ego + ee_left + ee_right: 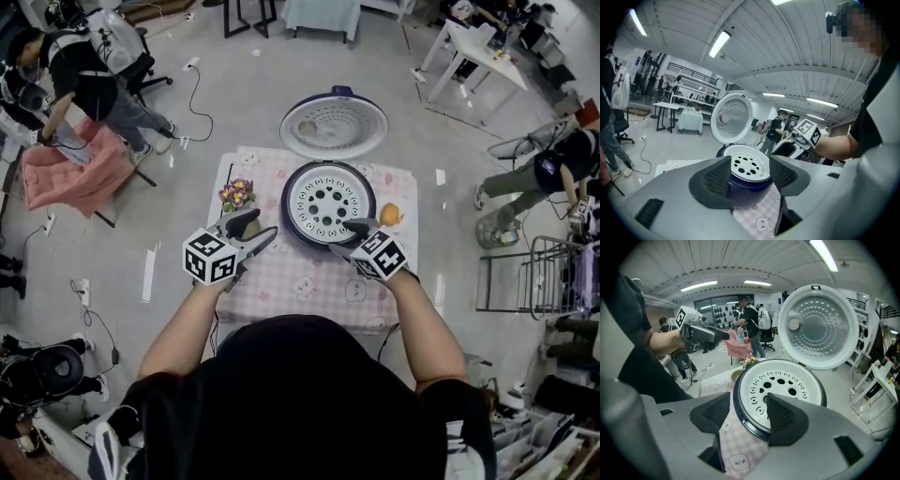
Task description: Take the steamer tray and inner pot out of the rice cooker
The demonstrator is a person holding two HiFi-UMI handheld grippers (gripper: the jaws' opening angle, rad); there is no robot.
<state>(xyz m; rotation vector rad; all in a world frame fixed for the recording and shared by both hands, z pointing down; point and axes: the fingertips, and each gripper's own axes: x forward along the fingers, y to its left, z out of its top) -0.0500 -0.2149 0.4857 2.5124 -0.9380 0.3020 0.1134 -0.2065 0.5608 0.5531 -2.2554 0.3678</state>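
Only the head view shows an orange object (391,215) beside the cooker (285,206).

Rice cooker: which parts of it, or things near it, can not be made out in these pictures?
Inner pot: hidden in all views under the steamer tray.
Rice cooker lower body: mostly covered by the jaws in both gripper views; the head view looks down from above.
Orange thing beside it: head view, too small to name.
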